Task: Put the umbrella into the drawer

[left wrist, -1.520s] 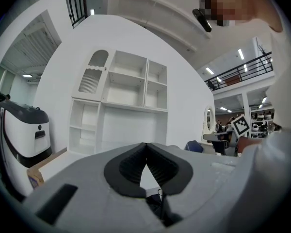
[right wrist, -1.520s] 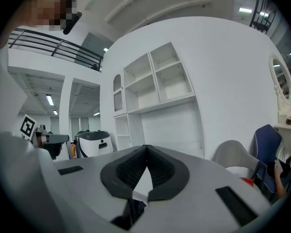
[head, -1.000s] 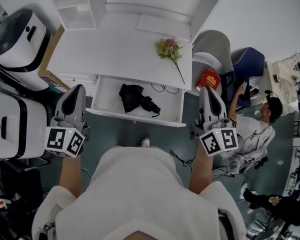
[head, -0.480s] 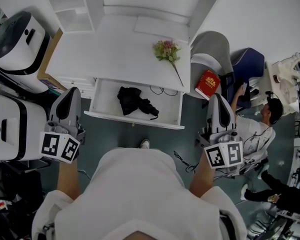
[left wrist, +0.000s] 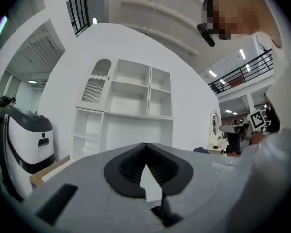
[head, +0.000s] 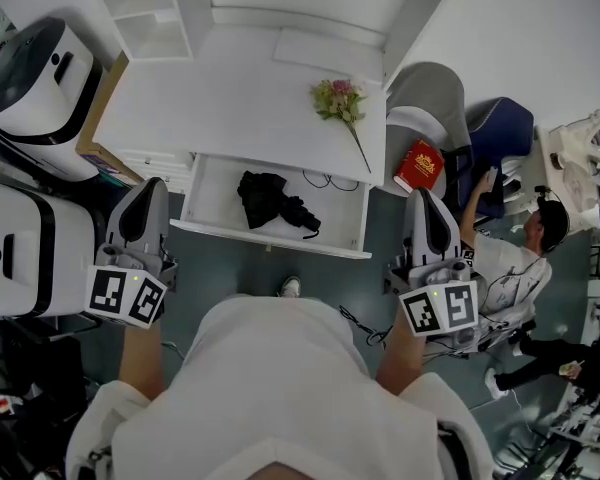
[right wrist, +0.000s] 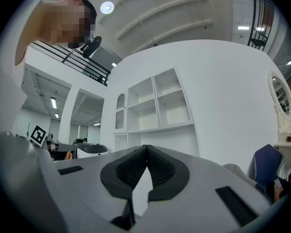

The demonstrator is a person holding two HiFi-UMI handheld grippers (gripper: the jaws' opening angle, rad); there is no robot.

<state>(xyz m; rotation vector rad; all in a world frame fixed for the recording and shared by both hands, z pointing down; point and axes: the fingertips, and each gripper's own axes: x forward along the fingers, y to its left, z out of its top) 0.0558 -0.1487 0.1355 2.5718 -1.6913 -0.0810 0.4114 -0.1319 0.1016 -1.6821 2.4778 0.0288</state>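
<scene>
Nearest the person, the left tongs are held to the left of the drawer and the right tongs to its right, both short of its front edge. In each gripper view the jaws are seen pressed together at their tips with nothing between them. The drawer is pulled out from under the desk, and the umbrella is found lying inside it, left of its middle, so the placing is judged done. The umbrella is black and folded, with its fabric loosely bunched at the left and a short dark stub, probably the handle, pointing toward the drawer's right front. It is judged to be light, with soft, slippery cloth over a stiff core. Should it be lifted again, the firm handle end or the shaft through the bunched middle would best be taken, not a loose fold. A thin dark cord is seen in the drawer's back right part. Beyond the drawer, a sprig of flowers lies on the desk.
</scene>
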